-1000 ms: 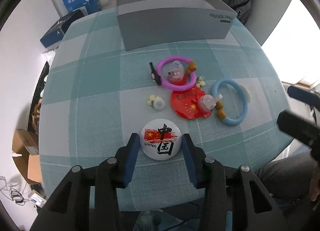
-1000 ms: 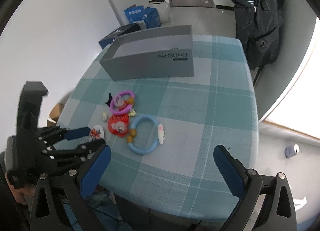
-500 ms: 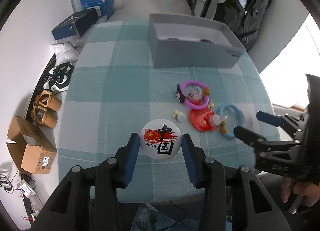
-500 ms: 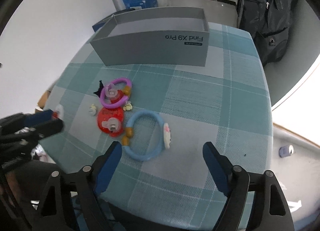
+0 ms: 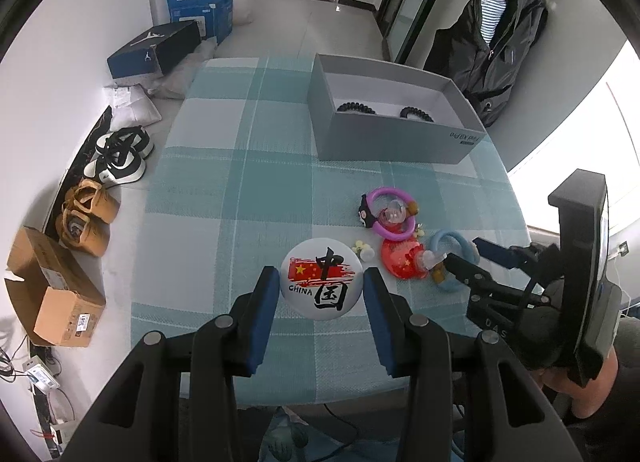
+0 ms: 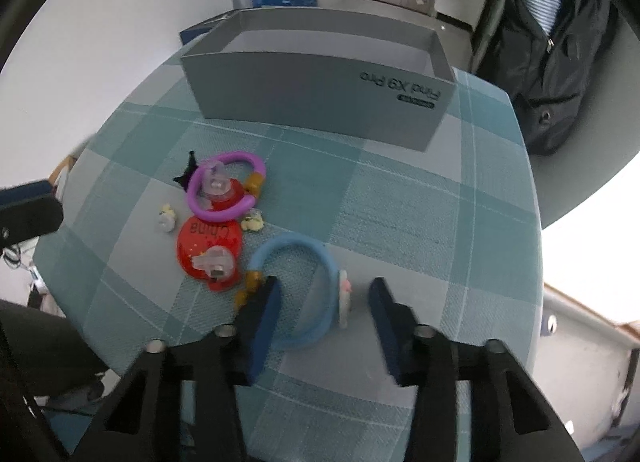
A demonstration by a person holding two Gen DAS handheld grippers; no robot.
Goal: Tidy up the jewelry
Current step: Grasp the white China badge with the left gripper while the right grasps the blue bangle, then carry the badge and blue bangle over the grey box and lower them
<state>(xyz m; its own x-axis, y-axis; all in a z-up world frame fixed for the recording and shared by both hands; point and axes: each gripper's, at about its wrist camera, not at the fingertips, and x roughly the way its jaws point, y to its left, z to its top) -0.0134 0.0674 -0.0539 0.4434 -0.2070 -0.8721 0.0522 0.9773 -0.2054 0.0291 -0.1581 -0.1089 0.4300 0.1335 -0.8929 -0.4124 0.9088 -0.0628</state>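
Observation:
My left gripper [image 5: 321, 288] is shut on a white round China badge [image 5: 320, 278] and holds it above the table's near edge. My right gripper [image 6: 324, 304] is open, its jaws on either side of the blue bracelet [image 6: 304, 286] on the checked cloth; it also shows in the left wrist view [image 5: 476, 258]. Beside it lie a red China badge [image 6: 208, 242], a purple bracelet [image 6: 228, 189] and small pale earrings [image 6: 166, 217]. The grey open box [image 5: 392, 121] stands at the far side with two black coiled hair ties [image 5: 356, 107] inside.
The teal checked table [image 5: 248, 181] ends close in front of both grippers. On the floor to the left are shoes [image 5: 120, 153], cardboard boxes [image 5: 52, 290] and a blue box [image 5: 200, 9]. A dark jacket [image 5: 500, 41] hangs at the far right.
My left gripper has lifted and pulled back with the white badge. My right gripper has moved down and forward over the blue bracelet, and its jaws have narrowed.

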